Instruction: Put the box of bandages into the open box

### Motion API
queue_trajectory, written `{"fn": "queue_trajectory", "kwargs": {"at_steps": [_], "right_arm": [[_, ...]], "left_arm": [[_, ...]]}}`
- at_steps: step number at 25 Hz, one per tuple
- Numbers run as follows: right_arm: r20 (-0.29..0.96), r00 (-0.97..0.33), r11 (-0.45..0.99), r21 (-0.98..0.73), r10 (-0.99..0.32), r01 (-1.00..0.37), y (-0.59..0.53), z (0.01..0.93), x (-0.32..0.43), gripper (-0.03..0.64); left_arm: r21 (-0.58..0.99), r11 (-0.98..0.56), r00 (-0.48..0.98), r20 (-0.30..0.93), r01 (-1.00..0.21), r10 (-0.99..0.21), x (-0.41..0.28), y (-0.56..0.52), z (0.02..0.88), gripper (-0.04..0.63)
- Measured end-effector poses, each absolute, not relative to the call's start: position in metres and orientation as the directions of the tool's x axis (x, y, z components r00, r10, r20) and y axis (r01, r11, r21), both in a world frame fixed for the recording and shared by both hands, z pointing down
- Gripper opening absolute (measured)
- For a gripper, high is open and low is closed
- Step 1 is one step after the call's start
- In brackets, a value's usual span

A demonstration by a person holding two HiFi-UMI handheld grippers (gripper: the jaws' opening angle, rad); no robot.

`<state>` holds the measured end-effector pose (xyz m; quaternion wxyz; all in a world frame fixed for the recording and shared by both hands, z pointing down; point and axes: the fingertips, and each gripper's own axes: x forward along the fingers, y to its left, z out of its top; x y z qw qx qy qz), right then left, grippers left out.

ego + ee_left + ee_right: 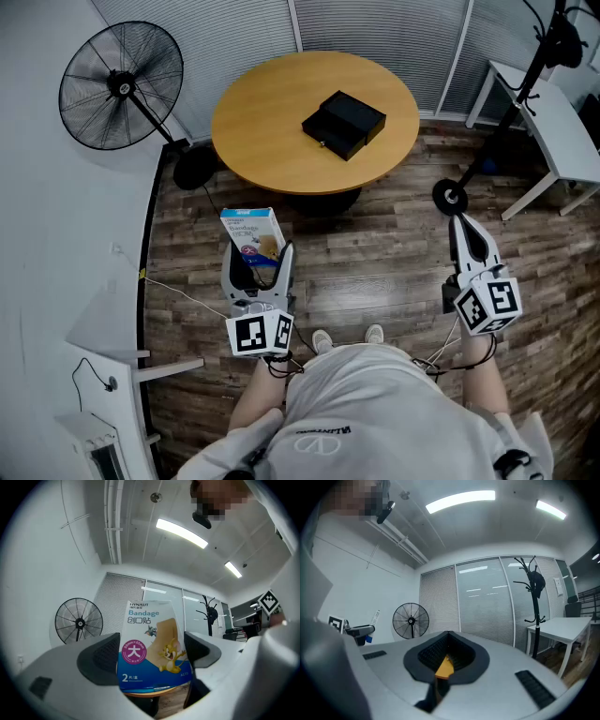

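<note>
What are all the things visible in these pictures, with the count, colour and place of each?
blue-and-white cardboard bandage box: 1, blue and white, held above the floor in the left gripper
black open box: 1, black, on the round table
round wooden table: 1, light brown, ahead of the person
black standing fan: 1, black, left, by the wall
white rectangular table: 1, white, far right
black coat stand: 1, black, beside the white table
wood-plank floor: 1, brown, underfoot
left gripper: 1, white, shut on the bandage box
right gripper: 1, white, shut, empty
shoes: 2, white, on the floor
</note>
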<state>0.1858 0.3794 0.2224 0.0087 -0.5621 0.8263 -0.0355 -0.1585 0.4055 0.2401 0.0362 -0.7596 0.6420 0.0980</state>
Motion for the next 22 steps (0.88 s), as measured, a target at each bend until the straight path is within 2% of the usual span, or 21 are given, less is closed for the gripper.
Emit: {"fn": "queue_trajectory", "kwargs": {"at_steps": [22], "right_arm": [[0.034,-0.375,0.373,-0.056,-0.926,-0.926,0.377,0.224,0.128,0.015]], "left_arm": [[0.097,-0.207,0.186,-0.193,-0.973,-0.963,-0.202,0.404,0.246,0.433]]}}
